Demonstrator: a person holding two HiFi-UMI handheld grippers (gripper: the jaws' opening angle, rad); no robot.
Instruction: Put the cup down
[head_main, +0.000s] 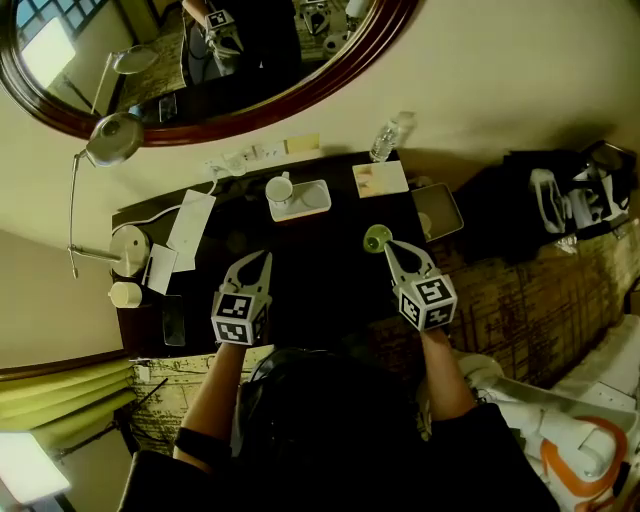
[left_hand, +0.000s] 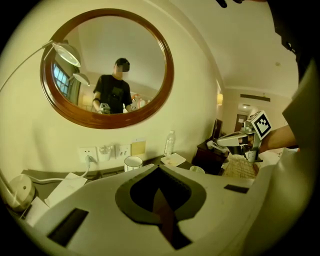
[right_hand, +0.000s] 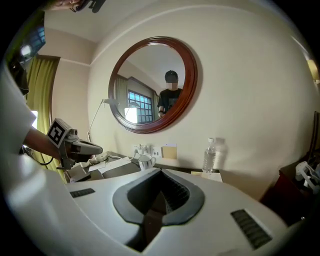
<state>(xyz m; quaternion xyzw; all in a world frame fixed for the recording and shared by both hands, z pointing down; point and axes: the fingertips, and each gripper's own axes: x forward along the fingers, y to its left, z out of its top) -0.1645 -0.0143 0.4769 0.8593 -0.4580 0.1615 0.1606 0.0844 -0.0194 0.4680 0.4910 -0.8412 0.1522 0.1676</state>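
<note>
A small green cup (head_main: 376, 238) stands on the dark desk (head_main: 320, 270), free of both grippers; the left gripper view catches its rim (left_hand: 197, 169) beyond the jaws. My right gripper (head_main: 391, 246) hovers just right of the cup in the head view, its jaws shut with nothing between them (right_hand: 161, 173). Over the desk's left half, my left gripper (head_main: 262, 259) is also shut and empty (left_hand: 159, 171). Each gripper view shows the other gripper held in the air: the right gripper (left_hand: 222, 142) and the left gripper (right_hand: 95, 148).
A white mug (head_main: 281, 189) sits on a white tray (head_main: 318, 197) at the back of the desk. Near it are a water bottle (head_main: 385, 140), papers (head_main: 190, 228), a desk lamp (head_main: 113, 138) and wall sockets (left_hand: 102, 152). An oval mirror (head_main: 200, 60) hangs above.
</note>
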